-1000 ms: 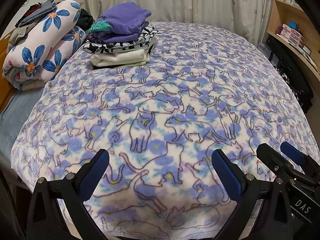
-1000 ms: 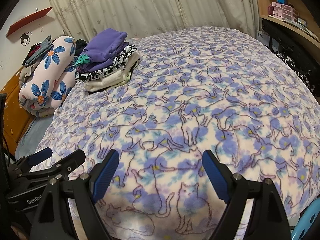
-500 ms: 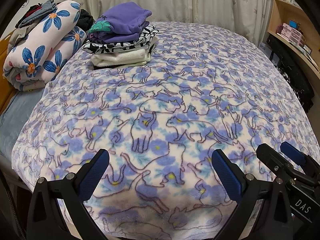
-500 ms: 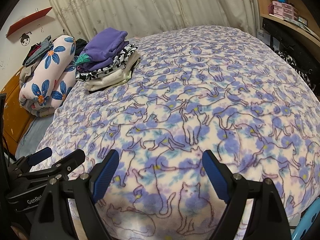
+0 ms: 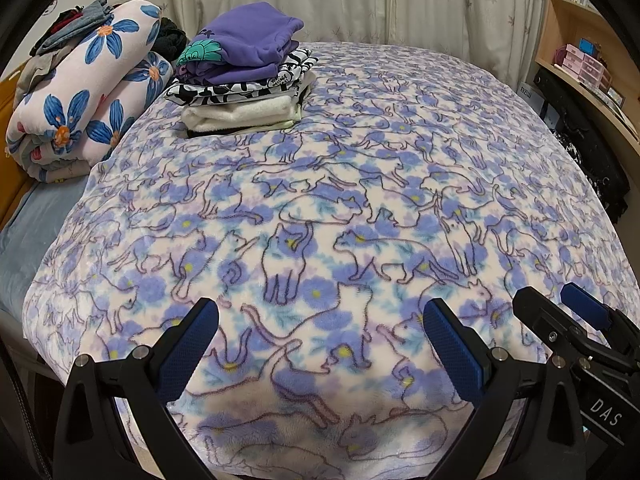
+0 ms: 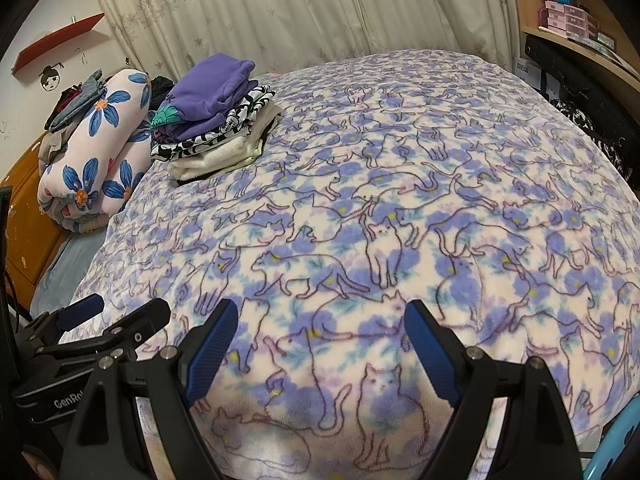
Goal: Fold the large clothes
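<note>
Both hand-held grippers (image 5: 320, 328) (image 6: 318, 330) hover wide-jawed above blanket (image 5: 360, 184).

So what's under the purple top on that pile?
Under the purple top lies a black-and-white patterned piece, then cream folded clothes, then a thin dark layer at the bottom, all on the cat blanket. How many pieces lie inside the pile is hidden.

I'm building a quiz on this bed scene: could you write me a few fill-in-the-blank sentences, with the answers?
1. The top garment of the folded stack is ____ in colour.
2. The blanket on the bed is printed with outlines of ____.
3. Both the left gripper and the right gripper have their jaws ____, with nothing held.
4. The rolled quilt beside the stack carries big blue ____.

Answers: purple; cats; open; flowers
</note>
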{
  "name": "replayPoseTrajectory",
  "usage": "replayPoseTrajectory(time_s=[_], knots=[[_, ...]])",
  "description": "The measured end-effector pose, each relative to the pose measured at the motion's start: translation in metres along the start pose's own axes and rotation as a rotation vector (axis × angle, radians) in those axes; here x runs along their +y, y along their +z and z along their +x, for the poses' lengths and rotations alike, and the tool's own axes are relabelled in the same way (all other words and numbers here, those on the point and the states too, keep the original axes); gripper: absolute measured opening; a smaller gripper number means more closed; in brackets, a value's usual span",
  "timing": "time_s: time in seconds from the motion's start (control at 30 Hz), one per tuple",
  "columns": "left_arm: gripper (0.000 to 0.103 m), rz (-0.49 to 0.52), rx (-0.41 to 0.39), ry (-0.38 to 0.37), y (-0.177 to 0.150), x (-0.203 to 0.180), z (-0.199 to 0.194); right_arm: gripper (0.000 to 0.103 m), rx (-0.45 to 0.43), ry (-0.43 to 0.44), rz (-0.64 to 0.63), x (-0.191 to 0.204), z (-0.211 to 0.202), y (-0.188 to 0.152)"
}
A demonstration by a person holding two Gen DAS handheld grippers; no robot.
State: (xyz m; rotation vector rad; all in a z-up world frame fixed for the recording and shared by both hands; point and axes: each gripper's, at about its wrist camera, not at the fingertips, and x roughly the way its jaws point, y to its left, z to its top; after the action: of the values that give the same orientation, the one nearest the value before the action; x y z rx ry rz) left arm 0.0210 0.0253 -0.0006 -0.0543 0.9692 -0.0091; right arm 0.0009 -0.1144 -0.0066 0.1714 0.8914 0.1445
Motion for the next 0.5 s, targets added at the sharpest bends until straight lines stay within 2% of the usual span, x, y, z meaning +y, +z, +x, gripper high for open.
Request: replayPoseTrajectory(time_s=[0.5], knots=[[0.101,-0.007,0.007,0.003,-0.0057,0.0066,0.0046,0.085,0.001,0.0,0.002,-0.0002,0.0024,-0.0003]])
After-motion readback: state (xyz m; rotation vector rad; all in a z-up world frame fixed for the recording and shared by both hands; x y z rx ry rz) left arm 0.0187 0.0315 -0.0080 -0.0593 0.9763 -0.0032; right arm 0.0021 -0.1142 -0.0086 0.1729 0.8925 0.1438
